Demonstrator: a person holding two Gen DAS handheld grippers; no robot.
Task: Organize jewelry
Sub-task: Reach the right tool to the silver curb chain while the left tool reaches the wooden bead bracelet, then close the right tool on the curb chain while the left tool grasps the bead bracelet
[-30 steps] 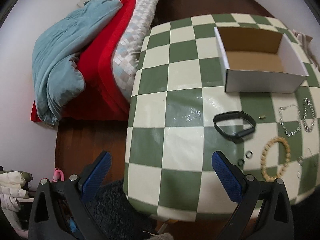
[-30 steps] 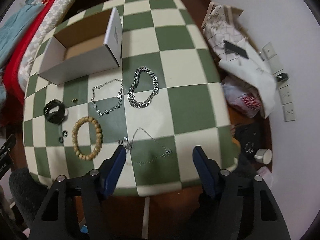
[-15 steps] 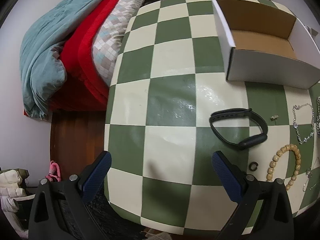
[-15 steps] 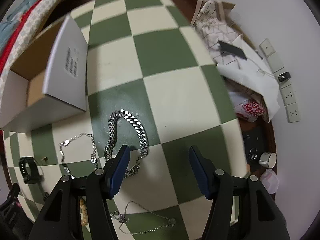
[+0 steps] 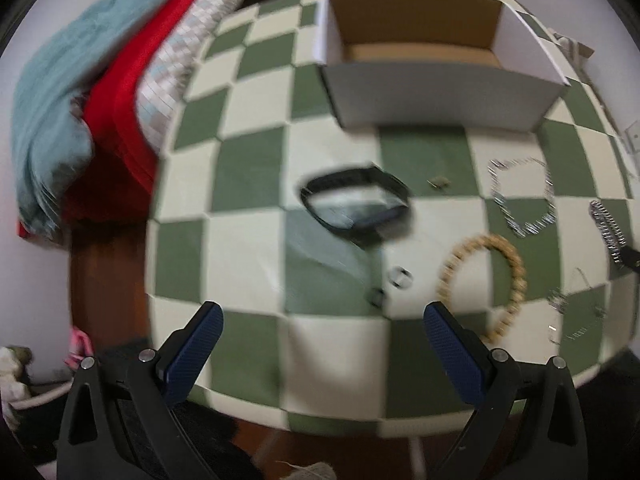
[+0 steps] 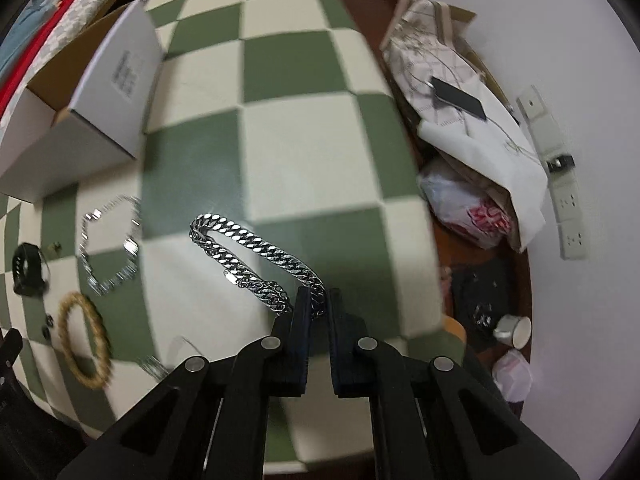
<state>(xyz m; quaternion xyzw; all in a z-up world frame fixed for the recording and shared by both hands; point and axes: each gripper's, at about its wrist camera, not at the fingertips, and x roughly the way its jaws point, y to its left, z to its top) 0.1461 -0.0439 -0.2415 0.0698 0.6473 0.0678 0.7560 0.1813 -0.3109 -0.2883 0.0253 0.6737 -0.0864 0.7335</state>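
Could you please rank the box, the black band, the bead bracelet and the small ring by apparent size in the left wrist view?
1. Box, by far the largest.
2. Black band and bead bracelet: alike, so unranked; the bracelet lies nearer the camera.
3. Small ring, smallest.

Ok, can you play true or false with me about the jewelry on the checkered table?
1. The right gripper is pinching the thick silver chain. True.
2. The left gripper is holding the wooden bead bracelet. False: it is open and holds nothing; the bracelet lies on the table.
3. The white box has nothing visible inside. True.
4. The black band is inside the box. False: it lies on the table in front of the box.
5. The thin silver chain lies beside the thick one. True.
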